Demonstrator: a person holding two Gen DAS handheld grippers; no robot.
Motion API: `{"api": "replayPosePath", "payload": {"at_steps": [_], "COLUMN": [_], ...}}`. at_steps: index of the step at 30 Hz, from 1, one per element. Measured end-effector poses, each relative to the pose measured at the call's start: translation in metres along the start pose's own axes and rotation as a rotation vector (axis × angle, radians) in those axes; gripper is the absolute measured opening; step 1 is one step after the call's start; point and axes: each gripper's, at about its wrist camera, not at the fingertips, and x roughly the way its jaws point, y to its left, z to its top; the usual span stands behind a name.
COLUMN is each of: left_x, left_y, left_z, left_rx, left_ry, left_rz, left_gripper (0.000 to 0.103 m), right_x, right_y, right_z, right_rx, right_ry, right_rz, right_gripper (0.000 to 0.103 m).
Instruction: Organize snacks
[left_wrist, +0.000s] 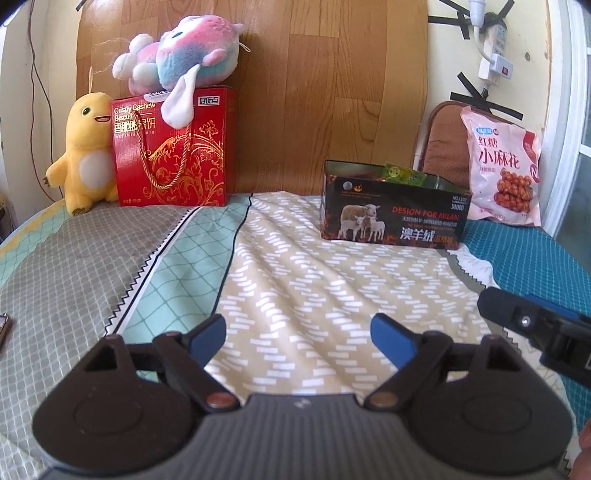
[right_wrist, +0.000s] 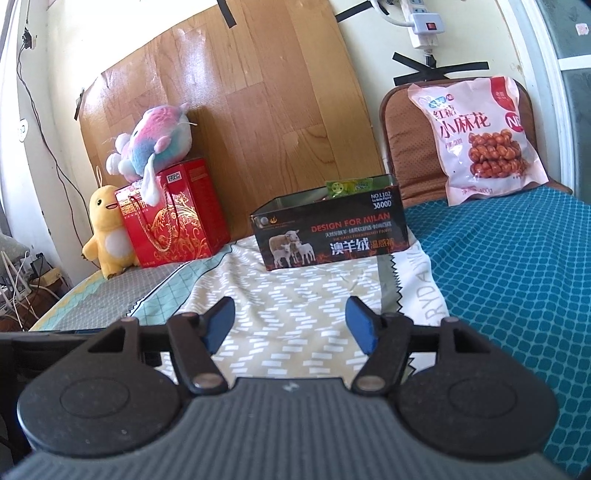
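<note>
A broad stretch of patterned bedspread (left_wrist: 314, 280) lay bare through the centre of both views, so passage forward was left free up to the black box (left_wrist: 391, 210) at right of centre. The upper left was blocked by a red gift box (left_wrist: 177, 155), a yellow plush toy (left_wrist: 86, 151) just beside it and a pastel plush toy (left_wrist: 184, 55) on top. The gap between the two boxes was kept open. At the far right, room was taken by a pink snack bag (right_wrist: 480, 140) leaning on a brown cushion (right_wrist: 406, 147).
</note>
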Motion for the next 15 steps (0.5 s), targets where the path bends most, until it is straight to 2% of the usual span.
{"api": "replayPosePath", "payload": {"at_steps": [8,15], "left_x": [0.0,0.011], "left_y": [-0.008,-0.013], "left_z": [-0.002,-0.004], "left_rx": [0.034,0.043], "left_ry": [0.0,0.055], "left_rz": [0.025,0.058], "left_gripper": [0.103,0.103], "right_x": [-0.001,0.001], "right_y": [-0.005,-0.015], "right_z": [-0.002,-0.006], "right_rx": [0.028,0.059], "right_ry": [0.006,0.025], "right_rz": [-0.007,-0.005], "right_gripper": [0.072,0.073]}}
